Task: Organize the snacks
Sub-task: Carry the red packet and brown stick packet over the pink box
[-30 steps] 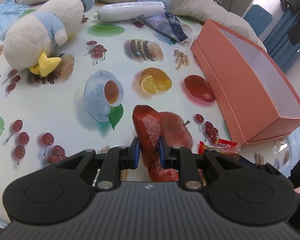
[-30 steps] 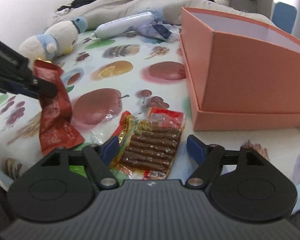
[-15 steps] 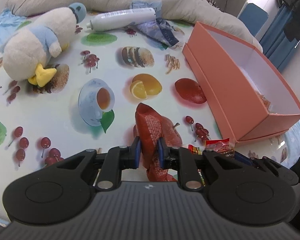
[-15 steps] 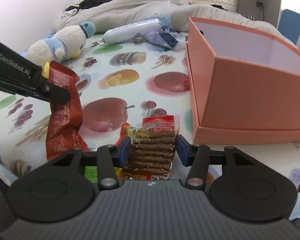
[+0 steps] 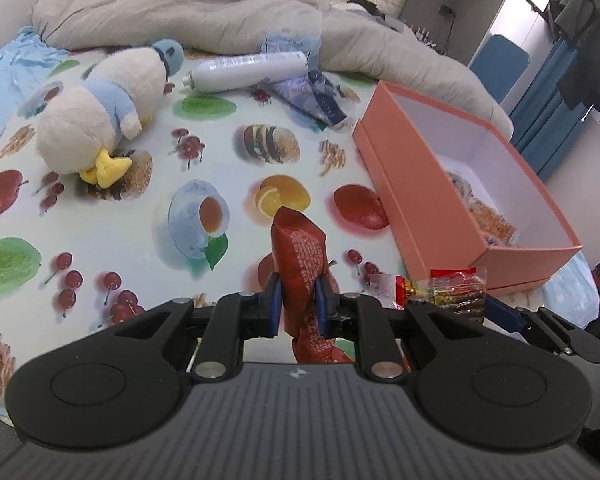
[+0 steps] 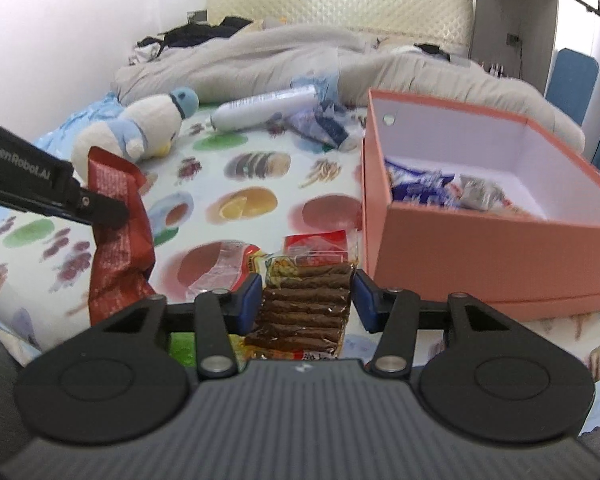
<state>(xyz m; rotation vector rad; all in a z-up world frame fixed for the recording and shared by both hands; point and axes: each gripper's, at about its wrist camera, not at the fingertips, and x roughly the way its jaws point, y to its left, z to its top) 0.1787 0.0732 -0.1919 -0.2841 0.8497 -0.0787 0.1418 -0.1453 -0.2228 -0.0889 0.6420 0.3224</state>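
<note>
My left gripper (image 5: 296, 304) is shut on a red snack packet (image 5: 300, 252) and holds it above the fruit-print cloth; the packet also shows in the right wrist view (image 6: 116, 236), hanging from the left gripper (image 6: 104, 210). My right gripper (image 6: 305, 300) is shut on a clear pack of brown snack sticks (image 6: 306, 300), also seen in the left wrist view (image 5: 456, 292). The open salmon-pink box (image 5: 420, 208) stands to the right and holds several snack packets (image 6: 440, 190).
A plush duck (image 5: 96, 120), a white bottle (image 5: 244, 70) and a crumpled blue wrapper (image 5: 316, 96) lie on the far part of the cloth. A grey duvet (image 5: 220, 12) bunches behind them. A loose clear wrapper (image 6: 224, 268) lies near my right gripper.
My right gripper has closed on the pack of snack sticks and raised it. My left gripper has lifted the red packet higher; the inside of the box has come into view.
</note>
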